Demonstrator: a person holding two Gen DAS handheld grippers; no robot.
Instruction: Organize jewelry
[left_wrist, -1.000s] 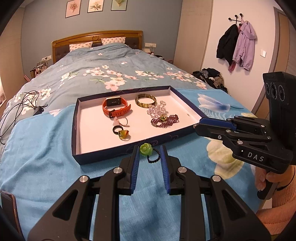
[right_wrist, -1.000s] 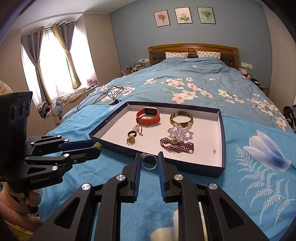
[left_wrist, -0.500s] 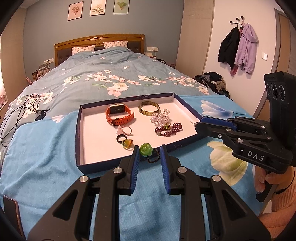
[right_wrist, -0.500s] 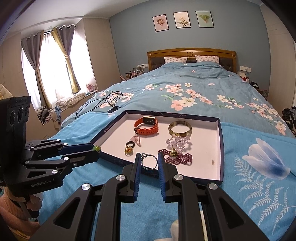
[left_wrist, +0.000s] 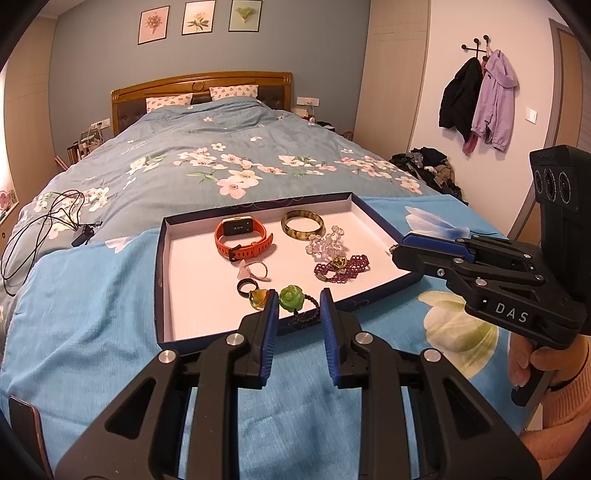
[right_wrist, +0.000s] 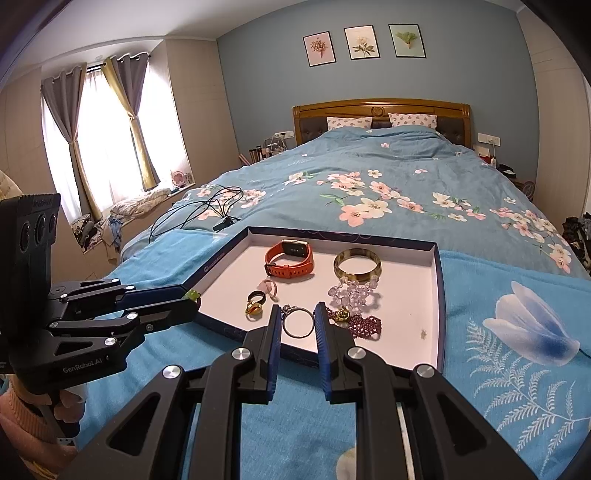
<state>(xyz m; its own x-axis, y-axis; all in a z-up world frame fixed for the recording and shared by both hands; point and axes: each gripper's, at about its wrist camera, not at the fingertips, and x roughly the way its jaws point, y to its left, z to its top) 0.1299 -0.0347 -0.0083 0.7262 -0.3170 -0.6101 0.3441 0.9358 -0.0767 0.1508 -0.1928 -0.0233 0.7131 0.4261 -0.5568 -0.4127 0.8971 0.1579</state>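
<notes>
Both grippers are loaded and over the tray's near rim. The left gripper pinches a green rose on a dark beaded loop, which dangles low centre of the left view, right above the tray edge. The right gripper is pressed onto a silver ring, held upright between the blue pads, centre of the right view.

Inside the tray: the orange watch at upper centre, the bangle to its right, clear crystal beads just below the bangle, and the maroon bracelet lower right. A pink ring, a black ring and an amber ring cluster near the left fingers.

Now, the placing, as I read it. The rose piece wants a bare patch of white floor, and there's plenty at lower left of the tray. Carry it clear of the rim first, because that hanging loop looks likely to snag on the cardboard edge. Lower until the beads pool on the floor, then ease the fingers apart.

The silver ring is the tricky one: thin, round, on edge. Let go from height and it may well roll. Better to bring it down by the other rings, tip it flat, touch the floor, then release gently. Keep the two grippers apart, they're crowding the same front edge.
</notes>
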